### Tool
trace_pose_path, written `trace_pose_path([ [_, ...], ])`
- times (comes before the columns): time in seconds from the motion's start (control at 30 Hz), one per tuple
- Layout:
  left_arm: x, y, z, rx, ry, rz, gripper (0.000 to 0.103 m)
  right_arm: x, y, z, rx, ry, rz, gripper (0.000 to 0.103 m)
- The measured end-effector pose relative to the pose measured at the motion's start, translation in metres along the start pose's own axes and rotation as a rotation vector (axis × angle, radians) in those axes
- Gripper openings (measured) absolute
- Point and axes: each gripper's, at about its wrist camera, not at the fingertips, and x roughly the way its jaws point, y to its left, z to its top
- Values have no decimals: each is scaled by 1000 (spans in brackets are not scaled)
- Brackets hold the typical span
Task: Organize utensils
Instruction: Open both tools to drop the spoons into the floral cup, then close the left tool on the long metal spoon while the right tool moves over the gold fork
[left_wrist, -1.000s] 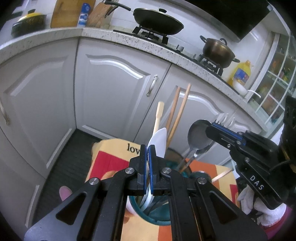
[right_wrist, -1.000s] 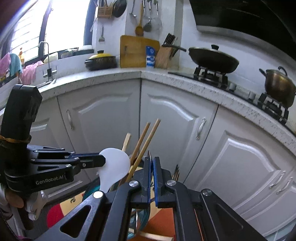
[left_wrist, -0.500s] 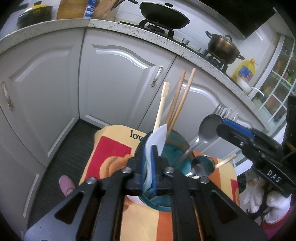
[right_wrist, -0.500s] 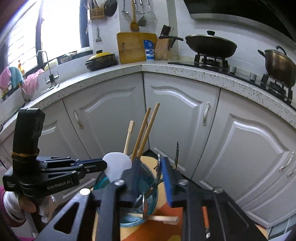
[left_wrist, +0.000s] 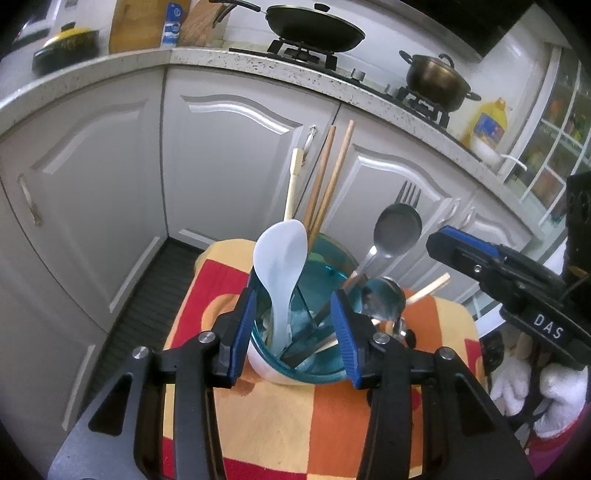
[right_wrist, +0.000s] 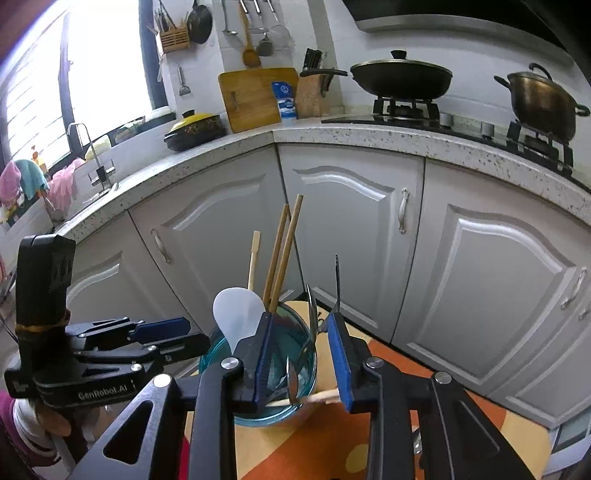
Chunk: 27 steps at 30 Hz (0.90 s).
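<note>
Utensils stand together in a teal glass cup (left_wrist: 334, 291) on a small bench covered by an orange, red and yellow patterned cloth (left_wrist: 295, 417), set in the corner of a kitchen with pale grey cabinet doors (left_wrist: 236, 162). From the left in the left wrist view, the cup holds a white plastic spoon (left_wrist: 280, 258), a pale wooden stick (left_wrist: 293, 184), a pair of wooden chopsticks (left_wrist: 328, 181), a steel spoon (left_wrist: 397, 230) with a fork (left_wrist: 409, 192) just behind it, and a smaller steel spoon (left_wrist: 382, 299) at the rim. The left hand-held gripper (left_wrist: 293, 332) sits with its jaws opening, one on each side of the cup, pads clear of the white spoon between them. The right hand-held gripper (right_wrist: 304, 354) also has jaws opening, the steel handles standing loose in the gap. Above, a speckled worktop (right_wrist: 369, 134) carries a yellow-lidded pot (right_wrist: 195, 127), a cutting board (right_wrist: 255, 98), a wok (right_wrist: 400, 79) and a brass-coloured pot (right_wrist: 543, 99) on the hob. The cup's base is hidden behind the jaws, and what lies at its bottom is hard to make out; a white-gloved hand (left_wrist: 546, 391) is cut off at the right edge.
</note>
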Motion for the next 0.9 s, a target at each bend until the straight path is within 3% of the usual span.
trace_pose_path([
  [0.6, -18, -32, -20, 69, -7, 64, 41, -31, -8, -48, 83, 47, -12, 38],
  [0.9, -18, -59, -36, 130, 18, 20, 41, -50, -22, -83, 108, 96, -55, 38],
])
